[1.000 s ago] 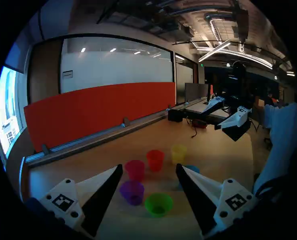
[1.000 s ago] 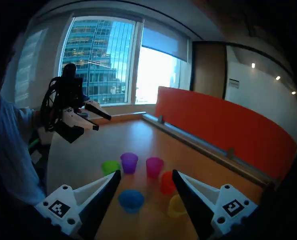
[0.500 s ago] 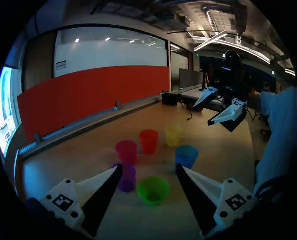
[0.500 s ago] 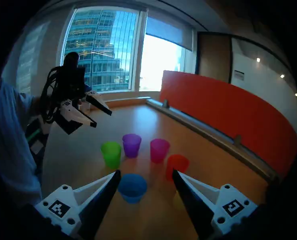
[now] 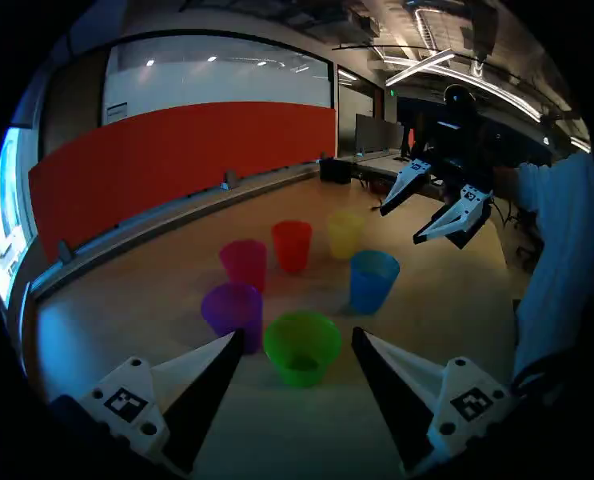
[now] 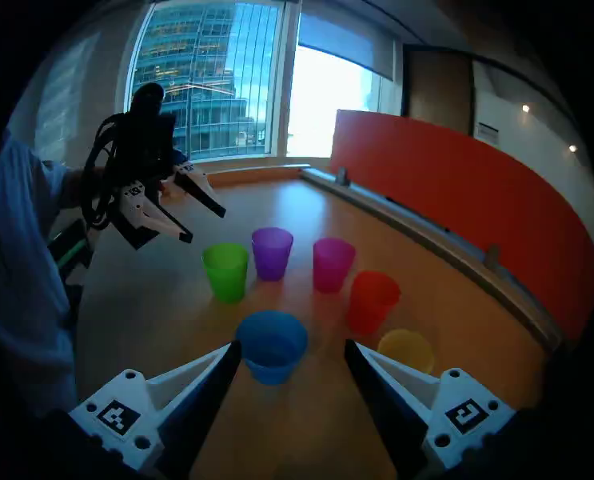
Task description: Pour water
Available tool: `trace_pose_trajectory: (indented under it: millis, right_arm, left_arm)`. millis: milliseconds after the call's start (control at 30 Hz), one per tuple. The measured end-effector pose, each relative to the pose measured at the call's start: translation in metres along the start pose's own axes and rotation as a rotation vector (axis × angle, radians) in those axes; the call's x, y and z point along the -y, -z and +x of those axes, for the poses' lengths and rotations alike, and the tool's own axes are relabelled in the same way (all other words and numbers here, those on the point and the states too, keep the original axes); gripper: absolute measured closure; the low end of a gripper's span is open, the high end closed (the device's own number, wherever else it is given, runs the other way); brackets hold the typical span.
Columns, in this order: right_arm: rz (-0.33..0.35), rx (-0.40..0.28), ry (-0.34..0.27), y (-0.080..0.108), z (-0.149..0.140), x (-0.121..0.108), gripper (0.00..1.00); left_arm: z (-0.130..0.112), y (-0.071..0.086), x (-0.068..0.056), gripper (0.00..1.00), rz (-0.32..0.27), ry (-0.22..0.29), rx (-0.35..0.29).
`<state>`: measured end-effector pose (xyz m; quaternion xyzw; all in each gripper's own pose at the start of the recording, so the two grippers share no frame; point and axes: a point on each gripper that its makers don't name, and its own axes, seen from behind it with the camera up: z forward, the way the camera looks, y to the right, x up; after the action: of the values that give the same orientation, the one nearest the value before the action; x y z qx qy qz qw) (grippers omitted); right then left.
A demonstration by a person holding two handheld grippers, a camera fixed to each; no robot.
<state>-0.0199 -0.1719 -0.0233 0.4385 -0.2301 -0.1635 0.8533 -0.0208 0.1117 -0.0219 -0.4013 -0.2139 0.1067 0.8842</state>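
Your left gripper is spread wide and pinches nothing. The green cup stands upright on the worktop just ahead of its fingertips, in line with the gap between them. Just beyond the left fingertip stands the purple cup, close beside the green one. Farther ahead, the pink cup, the red cup and the yellow cup run in a row from left to right. The blue cup stands ahead of the right fingertip. All six are upright with mouths up.

Your right gripper is also spread, with nothing between its fingers. In the right gripper view the blue cup sits just ahead of its tips, centred on the gap. I cannot tell whether either gripper touches the cup nearest it.

Each gripper appears in the other's view, held above the worktop beyond the cups with its fingers apart. Your light sleeve lies at the right edge of the left gripper view. An orange partition runs along the far side of the worktop.
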Motion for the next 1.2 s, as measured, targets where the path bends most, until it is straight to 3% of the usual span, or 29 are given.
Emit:
trace_pose_trajectory:
  millis: [300,633,1200]
  right_arm:
    - [0.009,0.056,0.014,-0.014,-0.030,0.003,0.00]
    - [0.031,0.079,0.020,-0.032,-0.043,0.008,0.00]
    - [0.062,0.091,0.018,-0.066,-0.045,0.013,0.00]
  left_arm:
    - [-0.027,-0.009,-0.005,0.01,-0.013,-0.016,0.057]
    - [-0.043,-0.023,-0.006,0.01,-0.021,-0.029,0.099]
    - [-0.047,-0.050,-0.003,0.01,-0.041,-0.008,0.112]
